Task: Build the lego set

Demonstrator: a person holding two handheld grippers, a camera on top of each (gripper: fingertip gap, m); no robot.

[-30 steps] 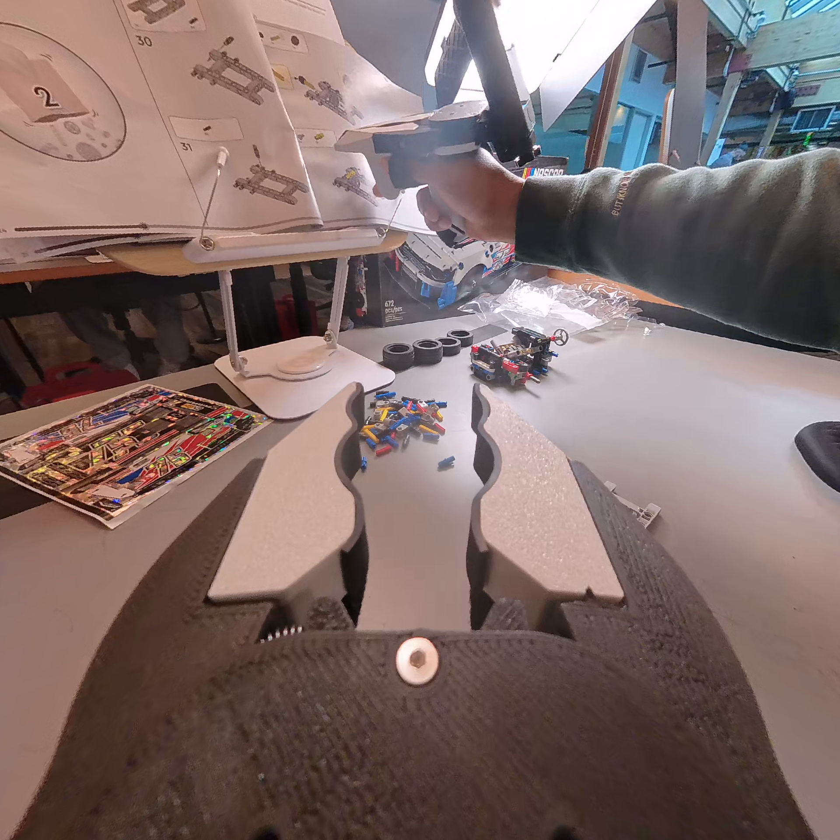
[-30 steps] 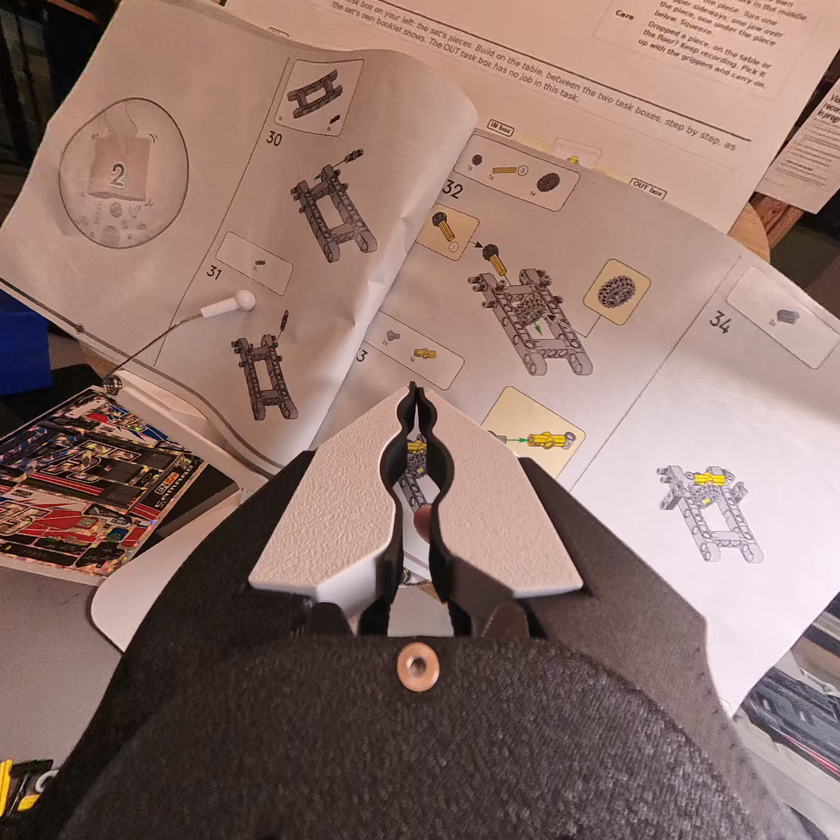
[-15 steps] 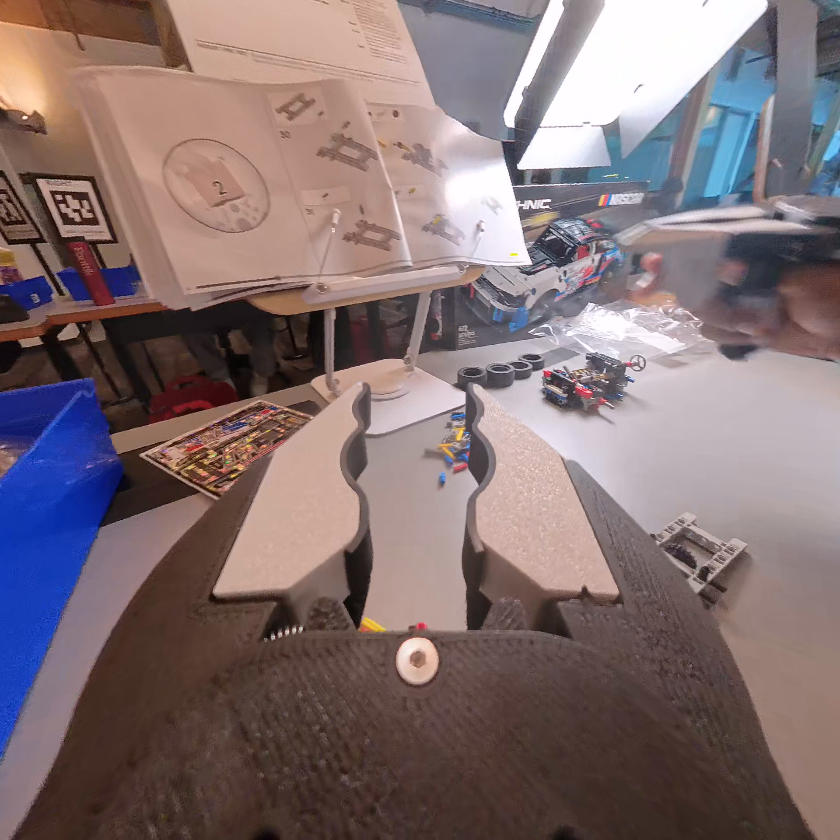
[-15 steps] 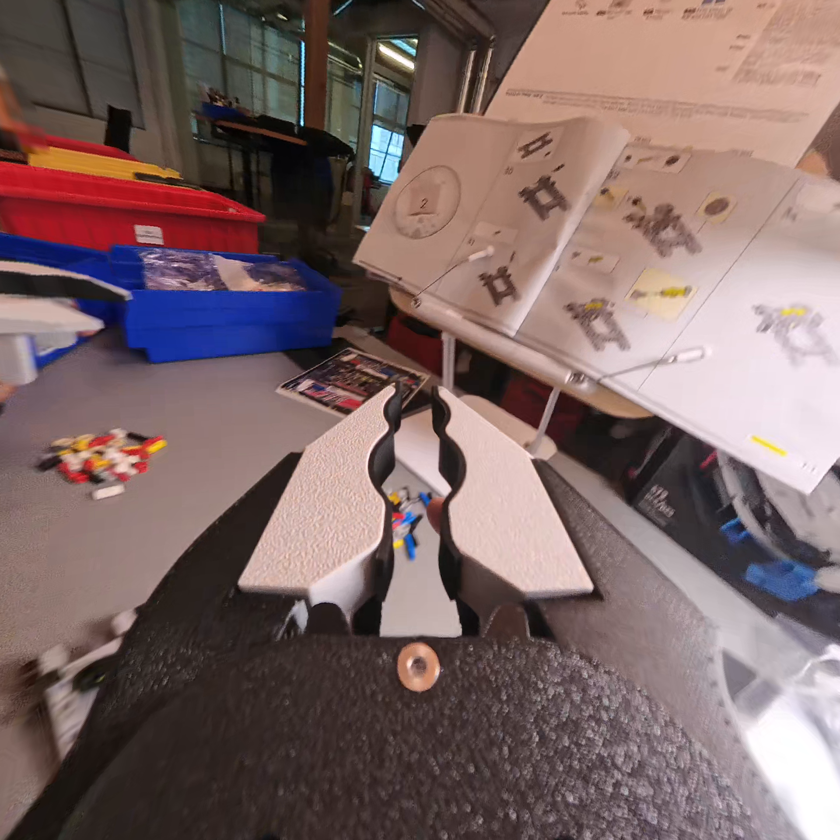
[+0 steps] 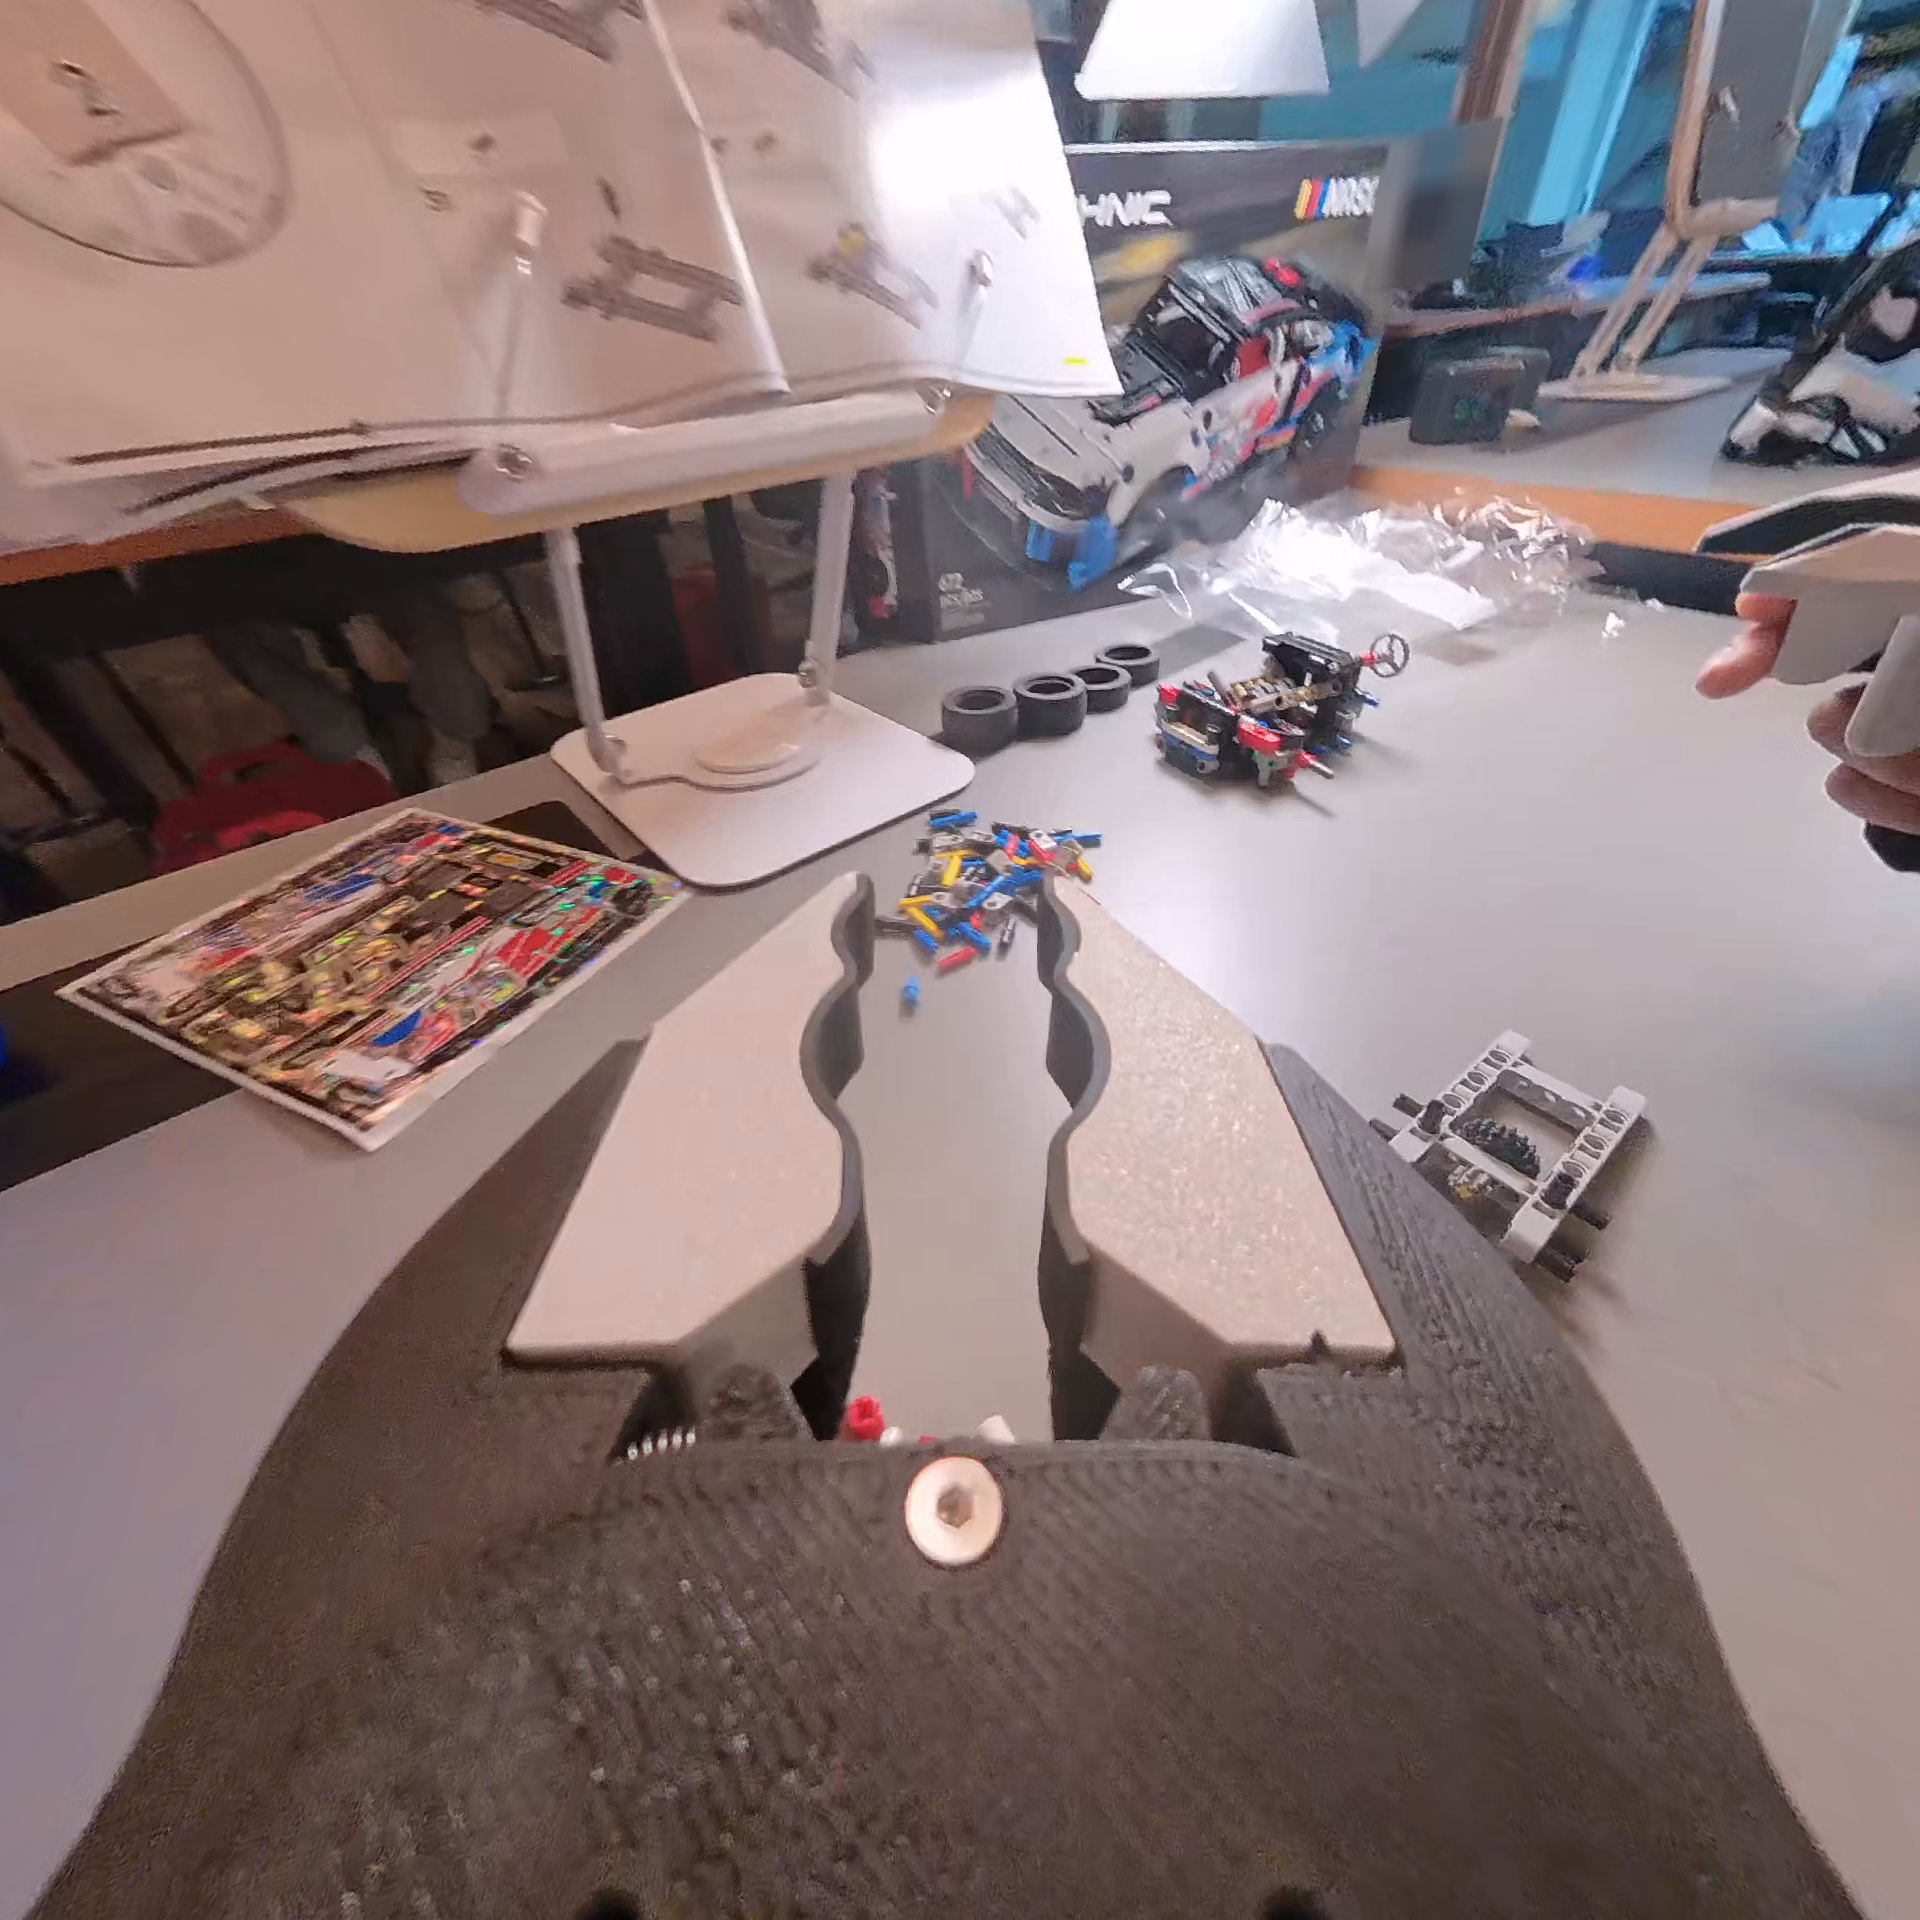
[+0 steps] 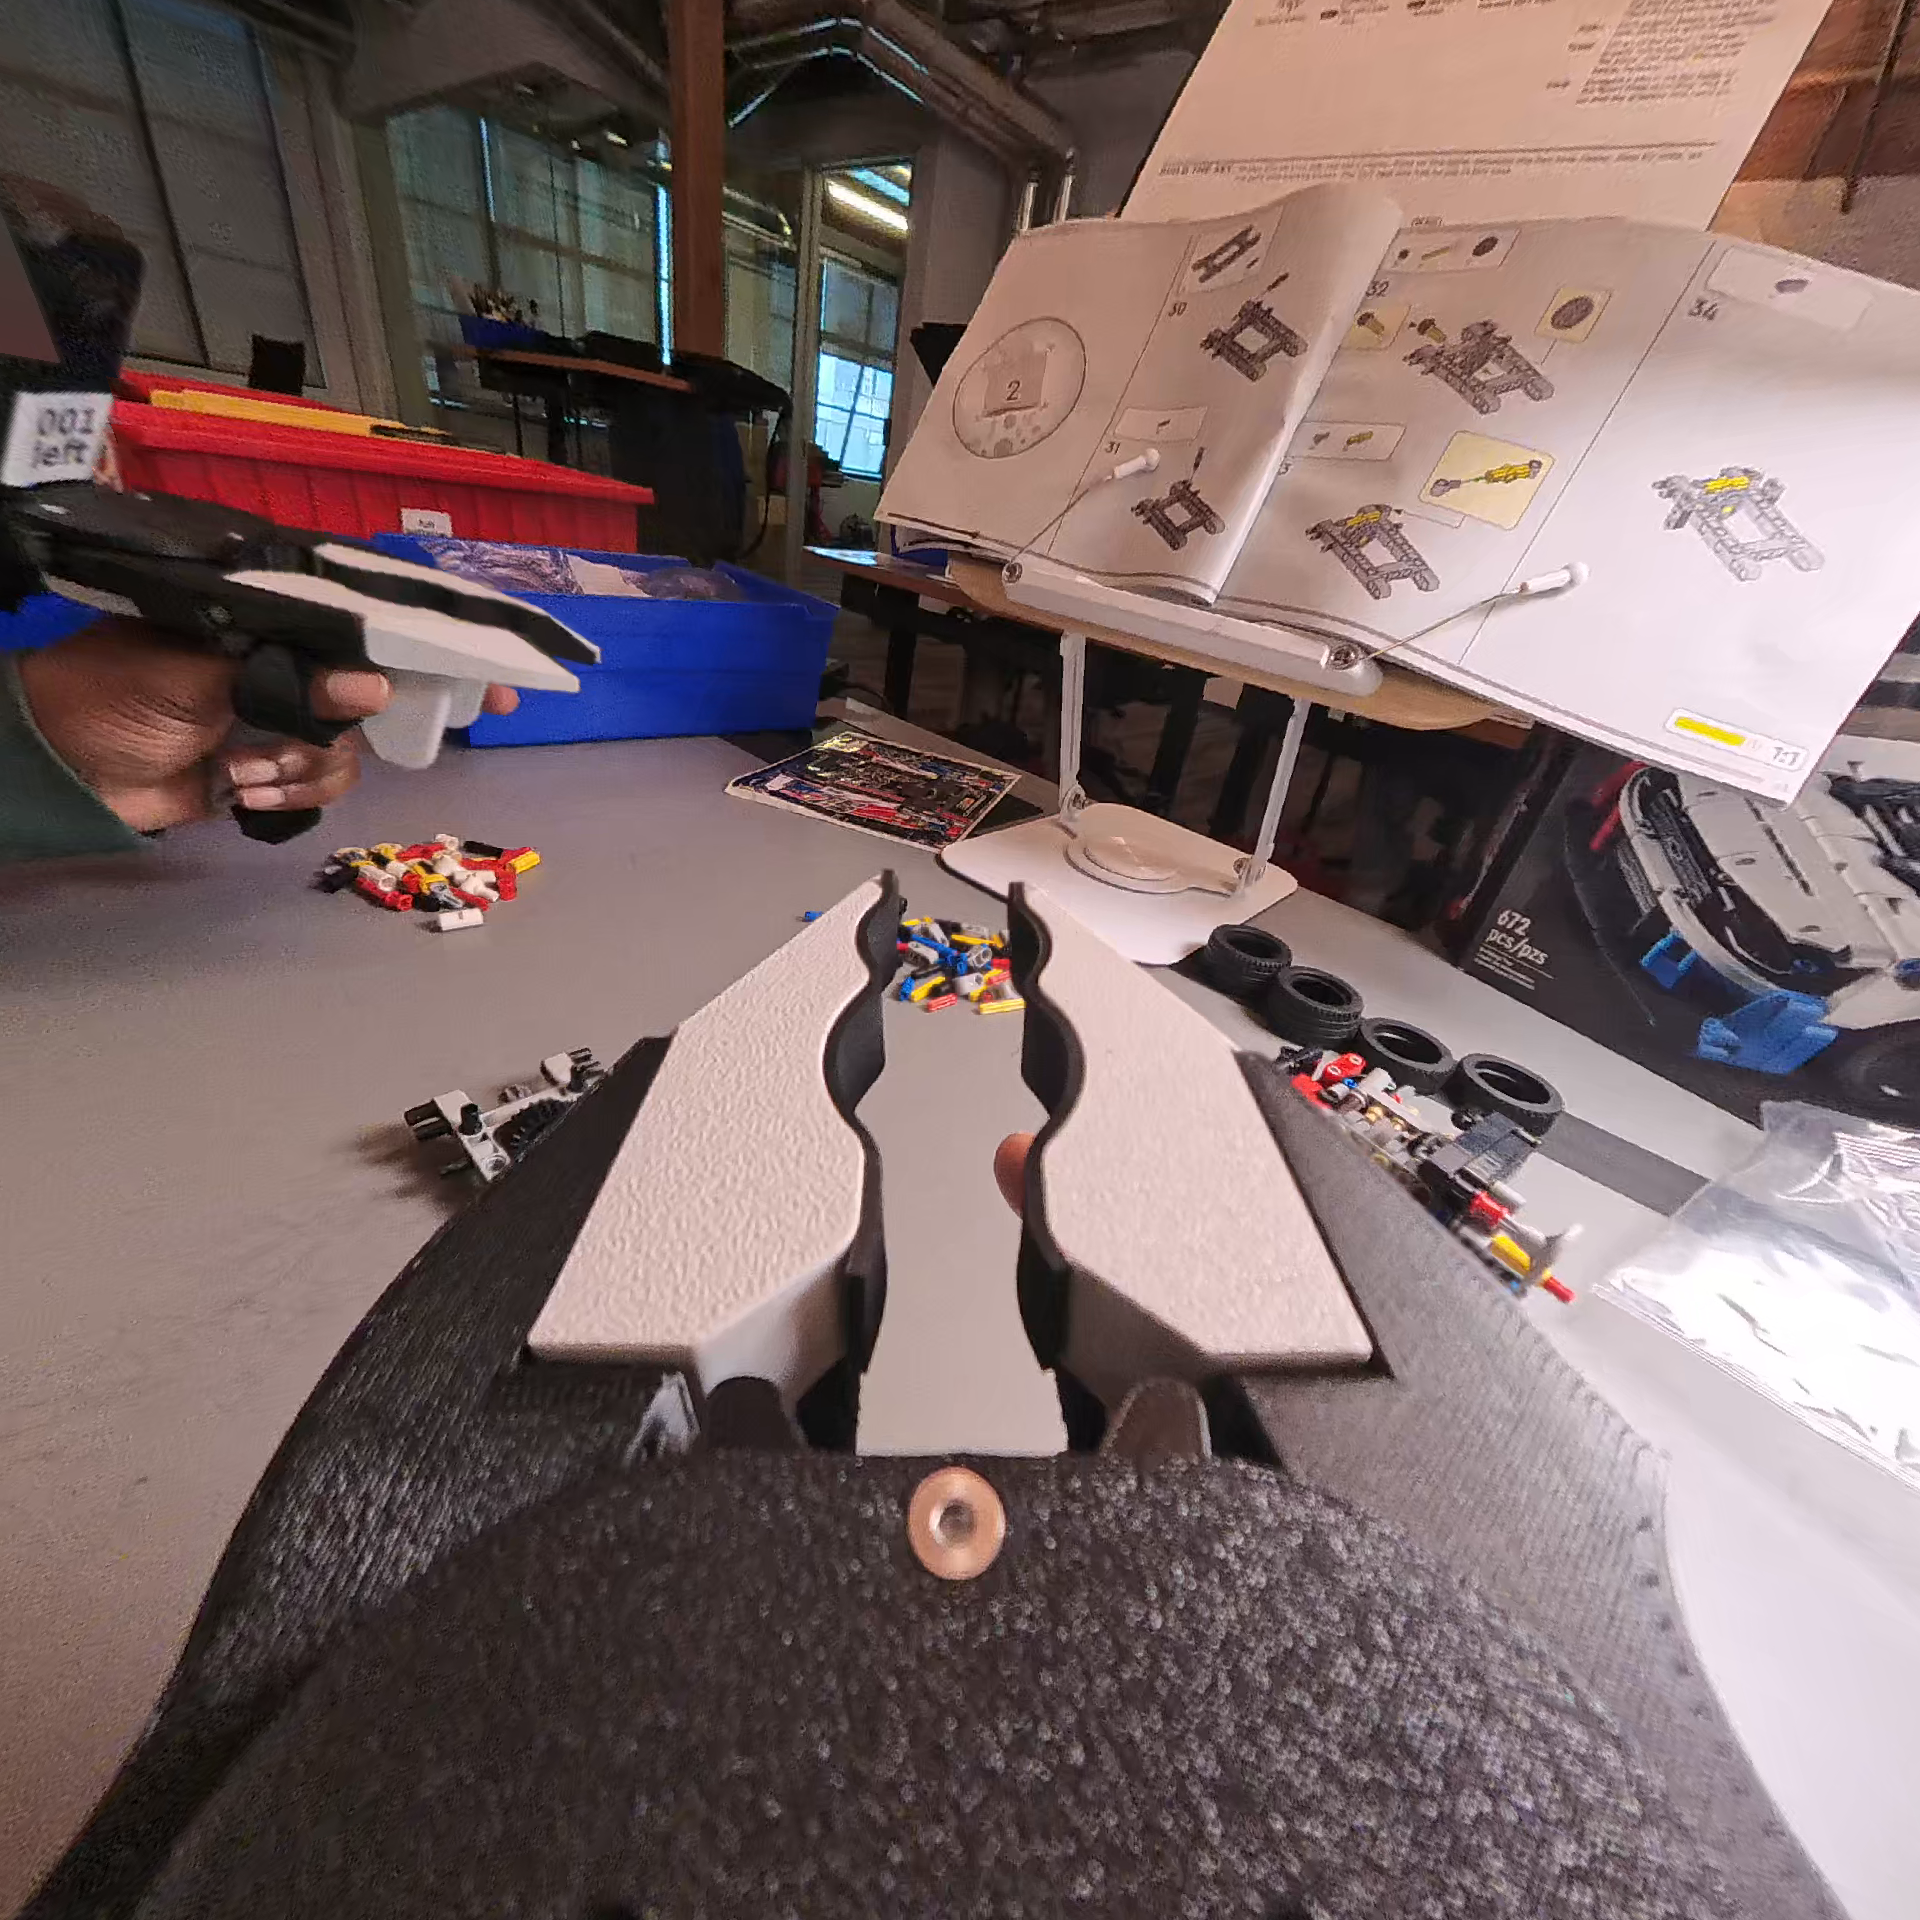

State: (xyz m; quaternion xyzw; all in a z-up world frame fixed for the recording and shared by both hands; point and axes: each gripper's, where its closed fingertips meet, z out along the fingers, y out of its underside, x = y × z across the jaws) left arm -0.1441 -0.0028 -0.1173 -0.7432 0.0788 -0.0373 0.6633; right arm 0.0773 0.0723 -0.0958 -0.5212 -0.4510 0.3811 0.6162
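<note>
Now that the right gripper [image 6: 951, 914] is withdrawn from the instruction booklet [image 6: 1434, 436], both grippers are held open and empty, the blue-and-yellow pin pile [image 6: 956, 961] lying just ahead, so a pick seems next; left gripper [image 5: 951, 904] likewise.

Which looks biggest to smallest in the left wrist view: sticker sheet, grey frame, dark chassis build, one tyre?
1. sticker sheet
2. grey frame and dark chassis build: look alike, and the frame is nearer the camera, so unranked
3. one tyre

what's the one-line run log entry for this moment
left tongs: open, empty | right tongs: open, empty | grey frame: on table, untouched | loose pin pile: ahead of both
</note>
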